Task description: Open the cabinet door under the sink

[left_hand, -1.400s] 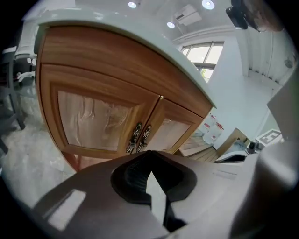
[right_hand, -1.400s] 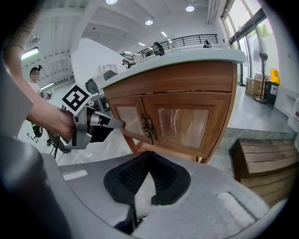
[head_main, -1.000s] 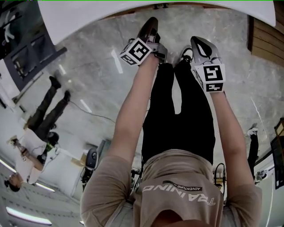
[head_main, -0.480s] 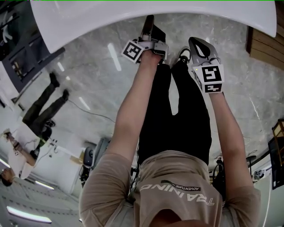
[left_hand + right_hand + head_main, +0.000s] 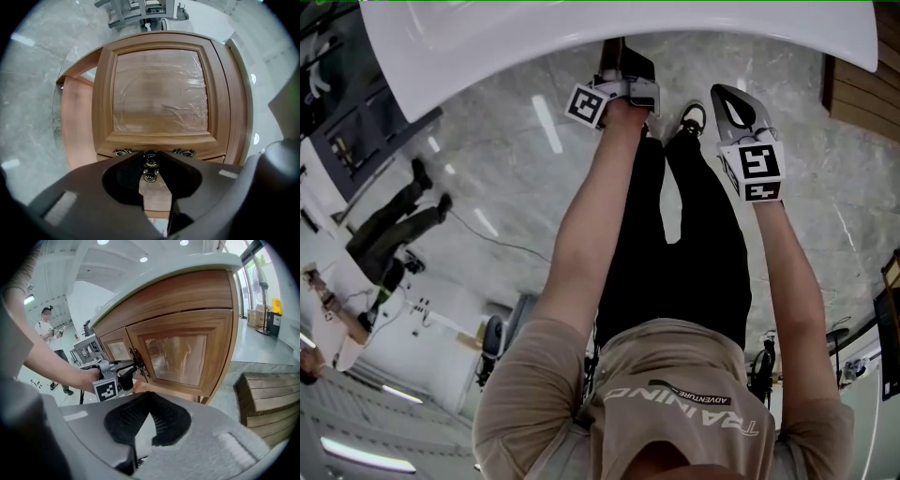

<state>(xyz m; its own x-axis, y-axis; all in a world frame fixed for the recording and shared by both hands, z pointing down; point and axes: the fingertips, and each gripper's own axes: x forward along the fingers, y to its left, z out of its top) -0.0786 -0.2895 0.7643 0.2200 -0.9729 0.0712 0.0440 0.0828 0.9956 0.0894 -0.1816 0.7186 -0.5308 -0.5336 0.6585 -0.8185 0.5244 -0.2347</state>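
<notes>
The wooden cabinet door (image 5: 159, 89) with a film-covered panel fills the left gripper view and stands under the white sink counter (image 5: 154, 275). Two ornate metal knobs (image 5: 150, 162) sit where the two doors meet. My left gripper (image 5: 150, 154) points level at them. Its jaws have just been opening, then closing a little, and the upper knob lies between the tips. In the right gripper view the left gripper (image 5: 125, 377) sits at the knobs (image 5: 136, 363). My right gripper (image 5: 149, 397) hangs back to the right, tilted down, shut on nothing.
A stack of slatted wooden boards (image 5: 269, 399) lies on the marble floor right of the cabinet. A person (image 5: 47, 329) stands far off to the left near metal racks (image 5: 86, 350). The counter edge (image 5: 581, 37) overhangs both grippers.
The left gripper has rolled and moved in under the counter edge toward the doors, and its jaws have parted. The right gripper has shifted only slightly.
</notes>
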